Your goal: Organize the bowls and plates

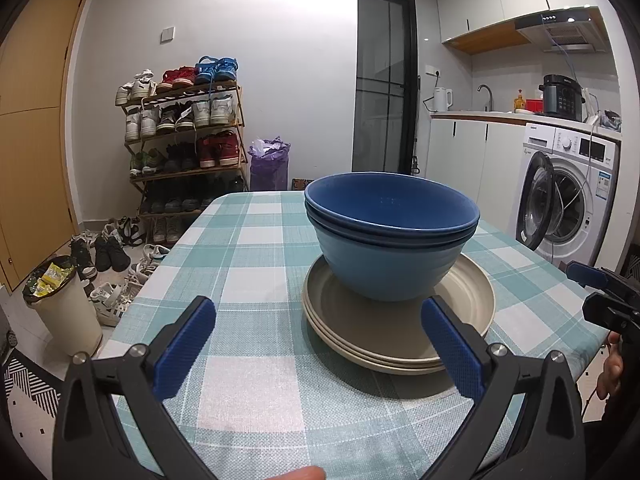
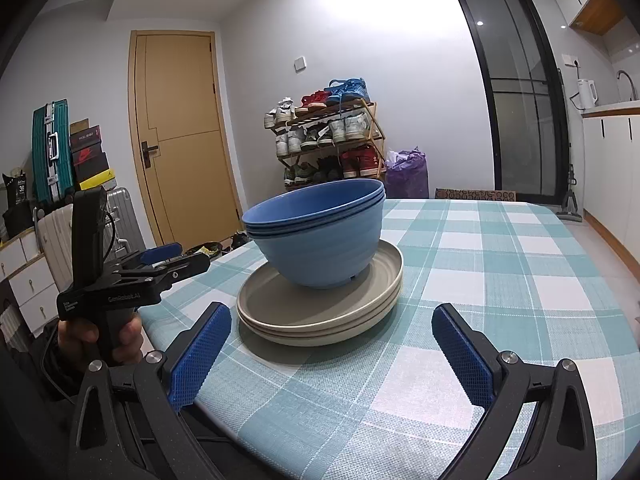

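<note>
Nested blue bowls point(image 1: 390, 240) point(image 2: 320, 236) rest on a stack of beige plates point(image 1: 464, 304) point(image 2: 304, 312), all on a teal checked tablecloth point(image 1: 248, 264) point(image 2: 500, 280). My left gripper point(image 1: 320, 344) is open, its blue pads short of the plates, nothing between them. My right gripper point(image 2: 332, 344) is also open and empty, back from the plate stack near the table's corner. The right gripper point(image 1: 600, 292) shows at the right edge of the left wrist view. The left gripper point(image 2: 176, 258), held by a hand point(image 2: 100, 336), appears at the left of the right wrist view.
A shoe rack point(image 1: 184, 140) point(image 2: 328, 136) stands by the far wall with loose shoes on the floor. A bin point(image 1: 64, 304) sits left of the table. A washing machine point(image 1: 560, 200) and kitchen counter point(image 1: 500, 116) are to the right. A wooden door point(image 2: 180, 140) and suitcases point(image 2: 52, 152) stand left.
</note>
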The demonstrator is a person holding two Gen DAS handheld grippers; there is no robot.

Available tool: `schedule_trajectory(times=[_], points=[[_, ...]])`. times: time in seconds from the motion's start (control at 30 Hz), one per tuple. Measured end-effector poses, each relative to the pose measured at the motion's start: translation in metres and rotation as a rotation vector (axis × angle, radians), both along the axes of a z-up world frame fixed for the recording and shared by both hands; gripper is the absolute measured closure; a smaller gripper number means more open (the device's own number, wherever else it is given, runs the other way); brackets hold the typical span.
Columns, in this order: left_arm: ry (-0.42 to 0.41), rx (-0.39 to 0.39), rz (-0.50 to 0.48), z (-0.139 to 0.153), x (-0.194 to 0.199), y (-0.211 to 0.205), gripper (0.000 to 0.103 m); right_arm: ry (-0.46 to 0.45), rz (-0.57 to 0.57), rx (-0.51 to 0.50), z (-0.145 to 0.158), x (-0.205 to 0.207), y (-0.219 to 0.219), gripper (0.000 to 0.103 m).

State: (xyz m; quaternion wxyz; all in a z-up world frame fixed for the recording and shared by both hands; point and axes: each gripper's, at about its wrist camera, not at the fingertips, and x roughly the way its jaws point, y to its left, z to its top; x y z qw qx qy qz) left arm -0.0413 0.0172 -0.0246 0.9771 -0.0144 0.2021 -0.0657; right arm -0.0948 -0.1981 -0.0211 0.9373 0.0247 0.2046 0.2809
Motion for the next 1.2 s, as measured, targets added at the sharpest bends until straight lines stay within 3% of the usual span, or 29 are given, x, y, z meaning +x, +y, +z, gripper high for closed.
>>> schedule_trajectory(times=[1.2], points=[[-0.001,0.002,0.016,-0.0008,0.0017,0.0038,0.000,-0.027,-0.013,-0.005,-0.0020,0.0011,-0.0003,0.001]])
